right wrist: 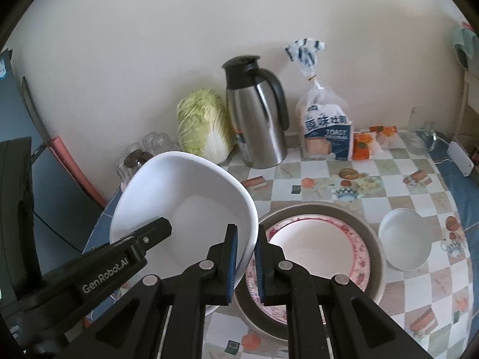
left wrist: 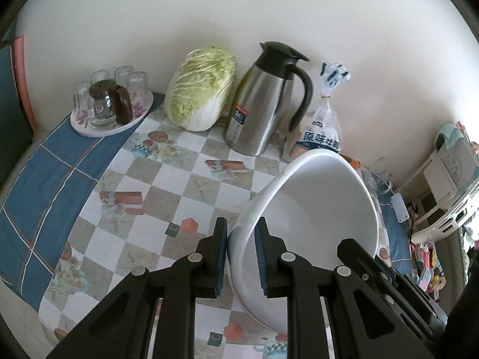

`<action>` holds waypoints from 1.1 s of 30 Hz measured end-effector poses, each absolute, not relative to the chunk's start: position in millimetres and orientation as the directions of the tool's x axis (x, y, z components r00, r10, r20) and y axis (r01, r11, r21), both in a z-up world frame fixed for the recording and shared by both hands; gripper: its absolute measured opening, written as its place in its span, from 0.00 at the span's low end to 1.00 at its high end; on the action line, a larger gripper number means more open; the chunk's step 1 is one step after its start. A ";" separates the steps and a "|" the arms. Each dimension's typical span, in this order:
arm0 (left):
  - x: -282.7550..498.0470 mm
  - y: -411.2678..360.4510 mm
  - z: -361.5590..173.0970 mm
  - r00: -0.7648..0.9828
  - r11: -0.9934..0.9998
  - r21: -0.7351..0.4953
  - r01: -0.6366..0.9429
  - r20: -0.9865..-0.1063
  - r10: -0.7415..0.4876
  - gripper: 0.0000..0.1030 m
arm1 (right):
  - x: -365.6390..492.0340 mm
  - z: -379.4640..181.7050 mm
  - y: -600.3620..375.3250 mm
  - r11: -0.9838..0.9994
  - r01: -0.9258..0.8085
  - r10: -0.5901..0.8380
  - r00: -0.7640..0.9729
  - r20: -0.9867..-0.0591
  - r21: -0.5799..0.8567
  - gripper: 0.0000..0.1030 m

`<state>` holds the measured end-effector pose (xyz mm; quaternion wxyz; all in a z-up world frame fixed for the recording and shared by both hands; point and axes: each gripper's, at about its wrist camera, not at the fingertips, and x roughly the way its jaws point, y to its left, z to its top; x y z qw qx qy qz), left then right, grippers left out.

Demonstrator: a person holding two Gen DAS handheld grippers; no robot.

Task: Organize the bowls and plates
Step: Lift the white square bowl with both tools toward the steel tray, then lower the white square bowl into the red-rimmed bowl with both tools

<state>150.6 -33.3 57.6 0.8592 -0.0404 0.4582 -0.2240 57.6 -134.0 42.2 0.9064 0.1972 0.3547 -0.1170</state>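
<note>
A large white bowl (left wrist: 314,206) hangs tilted above the checked tablecloth, held by both grippers. My left gripper (left wrist: 241,224) is shut on its left rim, one pad inside and one outside. My right gripper (right wrist: 247,232) is shut on the opposite rim of the bowl (right wrist: 185,197). The left gripper (right wrist: 158,227) also shows in the right wrist view, reaching into the bowl's far side. Just right of the bowl, a grey round pan (right wrist: 371,233) holds a floral-rimmed plate (right wrist: 314,248). A small white bowl (right wrist: 404,242) lies tipped on the table beside the pan.
Along the wall stand a steel thermos jug (left wrist: 263,104), a cabbage (left wrist: 200,89), a bread bag (right wrist: 326,131) and a tray of upturned glasses (left wrist: 110,104). A clear glass jug (right wrist: 419,131) and a white device (right wrist: 459,155) sit far right.
</note>
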 end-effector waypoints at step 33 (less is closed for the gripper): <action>145.5 -90.4 30.6 0.423 0.879 -0.281 0.384 -0.793 -0.438 0.18 | 35.0 16.2 -192.2 0.832 0.428 -0.054 0.694 -0.718 0.351 0.12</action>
